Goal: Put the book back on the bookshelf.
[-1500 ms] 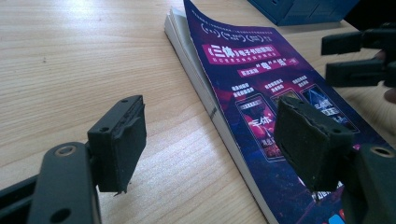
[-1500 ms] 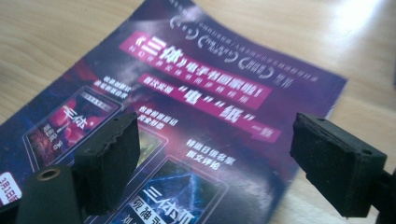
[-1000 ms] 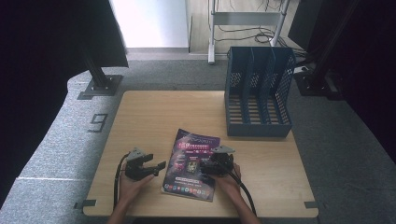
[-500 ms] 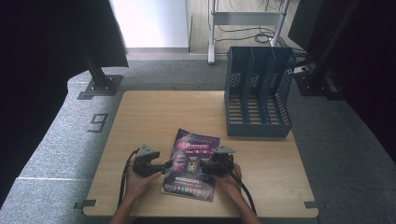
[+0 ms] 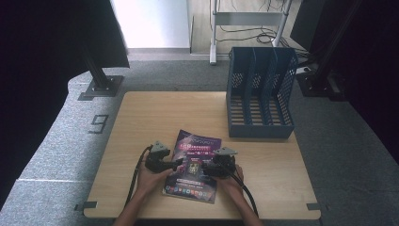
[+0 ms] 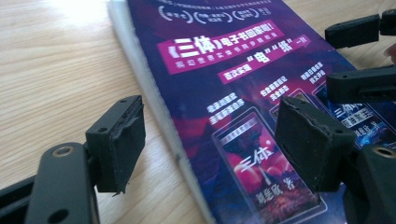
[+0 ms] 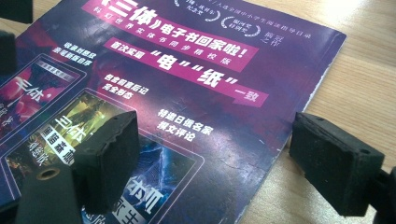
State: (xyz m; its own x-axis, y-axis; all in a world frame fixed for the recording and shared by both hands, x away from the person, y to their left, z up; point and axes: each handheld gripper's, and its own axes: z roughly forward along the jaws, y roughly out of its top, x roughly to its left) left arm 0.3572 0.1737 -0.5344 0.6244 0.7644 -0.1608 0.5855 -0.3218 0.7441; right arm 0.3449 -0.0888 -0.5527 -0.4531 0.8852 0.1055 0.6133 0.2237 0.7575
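The left gripper (image 5: pixel 175 163) has moved rightward across the lower middle of the high view, from clear of the magazine (image 5: pixel 194 165) to right at its left edge. In the left gripper view its spread jaws straddle that edge, one over the wood, one over the cover. The right gripper (image 5: pixel 207 168) has edged slightly left over the cover's right side, jaws apart across the right edge in its own view.
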